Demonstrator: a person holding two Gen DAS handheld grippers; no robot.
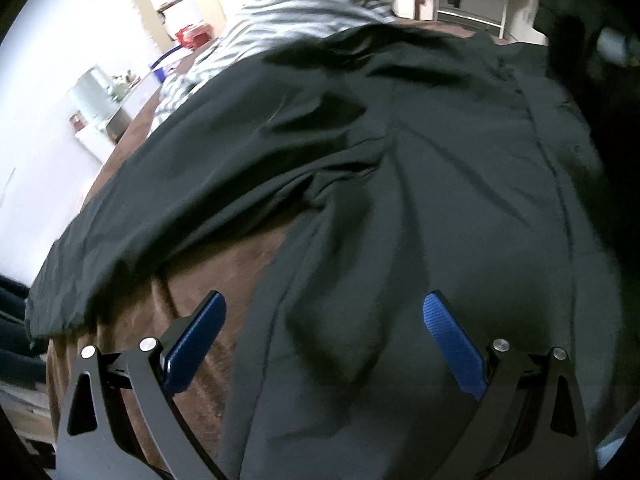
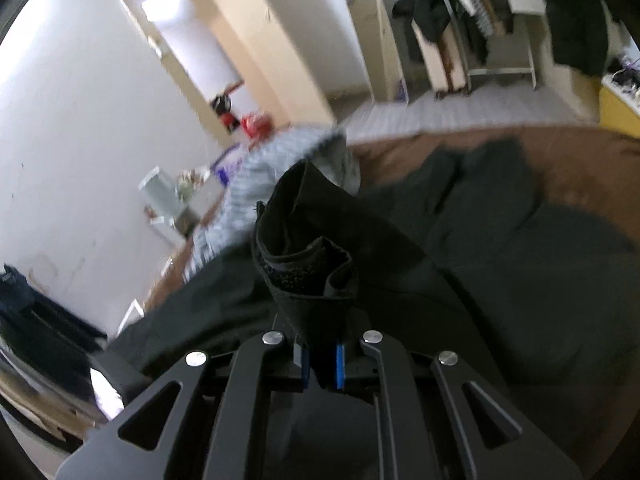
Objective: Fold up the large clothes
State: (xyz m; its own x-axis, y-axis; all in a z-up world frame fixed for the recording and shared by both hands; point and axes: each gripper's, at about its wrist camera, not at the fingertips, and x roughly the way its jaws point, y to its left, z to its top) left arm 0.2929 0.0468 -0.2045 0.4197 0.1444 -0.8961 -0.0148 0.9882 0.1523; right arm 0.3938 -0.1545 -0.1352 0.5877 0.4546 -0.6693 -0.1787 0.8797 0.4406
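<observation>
A large black jacket (image 1: 400, 184) lies spread on a brown bed cover (image 1: 224, 280). Its left sleeve runs out toward the left edge of the bed. My left gripper (image 1: 324, 320) is open and empty, just above the jacket's near hem, one blue pad over the brown cover and the other over the cloth. My right gripper (image 2: 322, 364) is shut on a bunched sleeve cuff of the black jacket (image 2: 304, 256) and holds it lifted above the rest of the jacket (image 2: 520, 264).
A grey striped garment (image 1: 280, 16) lies crumpled at the far end of the bed, also in the right wrist view (image 2: 272, 168). A clothes rack (image 2: 480, 28) stands at the back wall. A small shelf with jars (image 1: 100, 96) stands left of the bed.
</observation>
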